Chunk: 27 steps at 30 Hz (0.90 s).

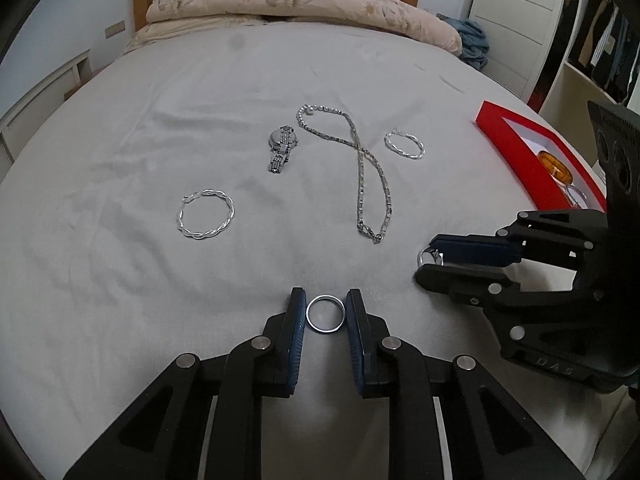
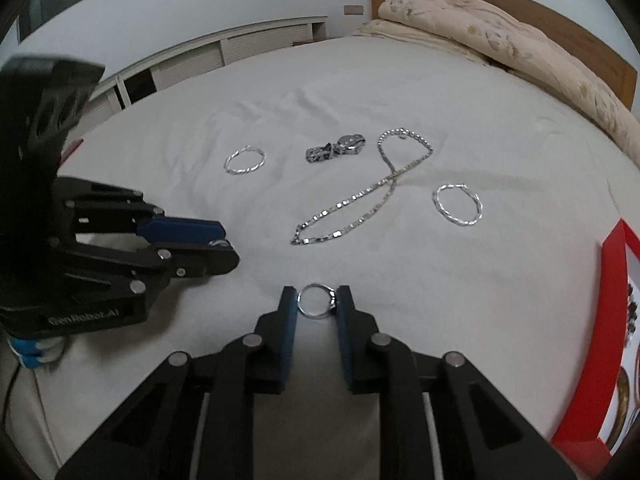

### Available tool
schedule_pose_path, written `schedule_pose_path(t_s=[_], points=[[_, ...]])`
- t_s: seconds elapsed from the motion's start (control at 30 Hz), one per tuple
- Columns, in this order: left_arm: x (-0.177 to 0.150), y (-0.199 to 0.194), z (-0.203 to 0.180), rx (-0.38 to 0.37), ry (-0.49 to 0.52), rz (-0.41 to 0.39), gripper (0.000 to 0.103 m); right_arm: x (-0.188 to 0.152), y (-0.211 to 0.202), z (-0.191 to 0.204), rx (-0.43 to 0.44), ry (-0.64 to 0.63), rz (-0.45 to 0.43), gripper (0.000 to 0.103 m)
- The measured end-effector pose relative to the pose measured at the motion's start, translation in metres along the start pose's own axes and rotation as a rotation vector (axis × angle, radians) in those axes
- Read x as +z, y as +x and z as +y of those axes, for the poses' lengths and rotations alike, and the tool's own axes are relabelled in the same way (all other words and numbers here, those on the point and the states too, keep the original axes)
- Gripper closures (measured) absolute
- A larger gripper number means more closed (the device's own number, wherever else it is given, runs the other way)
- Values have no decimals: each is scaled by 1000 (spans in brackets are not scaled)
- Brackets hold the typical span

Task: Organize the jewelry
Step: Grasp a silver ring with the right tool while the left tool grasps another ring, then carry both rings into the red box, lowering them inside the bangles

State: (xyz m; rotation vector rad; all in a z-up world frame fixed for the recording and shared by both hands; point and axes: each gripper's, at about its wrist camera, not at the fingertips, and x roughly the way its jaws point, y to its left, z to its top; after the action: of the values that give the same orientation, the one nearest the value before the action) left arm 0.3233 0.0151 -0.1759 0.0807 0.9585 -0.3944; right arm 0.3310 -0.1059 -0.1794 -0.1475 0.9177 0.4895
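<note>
- We squeeze gently and lift each ring straight up, so it does not slip out or sink into the soft bed (image 1: pixel 120 128).
- The left gripper (image 1: pixel 326 314) has its jaws almost closed, with the plain ring (image 1: pixel 325 314) flat between both pads.
- The right gripper (image 2: pixel 316 302) is nearly closed too, pads touching the stone ring (image 2: pixel 317 301).
- Both rings lie on the bed, near the red box (image 1: pixel 516 152) where we think they go.
- The necklace (image 1: pixel 362 168) waits farther off.
</note>
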Motion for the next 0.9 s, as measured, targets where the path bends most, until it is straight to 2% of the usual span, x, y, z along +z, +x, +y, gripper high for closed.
schedule_pose_path(t_s=[0.1,0.23,0.47,0.53,0.73,0.83,0.9], points=[[4,-4,-1,3,-7,3,83,1,-2,-3,7,12,-8,85],[15,-13,-15,-15,7,-11,83,2,-28,-15,9,83,-62,85],[53,-14,-82,-134,71,-36,83,-14,-107,-73,-103,183,-133,85],[65,-11,-106,-172,92,-44,83,-25,-128,-102,-171,210,-128,85],[100,11,-182,-278,170,-39,83,-63,-162,-175,-286,325,-86,85],[111,28,-215,-297,214,-15,83,-84,-168,-204,-324,389,-50,85],[114,45,-234,-282,247,11,83,-97,-170,-218,-347,417,-24,85]])
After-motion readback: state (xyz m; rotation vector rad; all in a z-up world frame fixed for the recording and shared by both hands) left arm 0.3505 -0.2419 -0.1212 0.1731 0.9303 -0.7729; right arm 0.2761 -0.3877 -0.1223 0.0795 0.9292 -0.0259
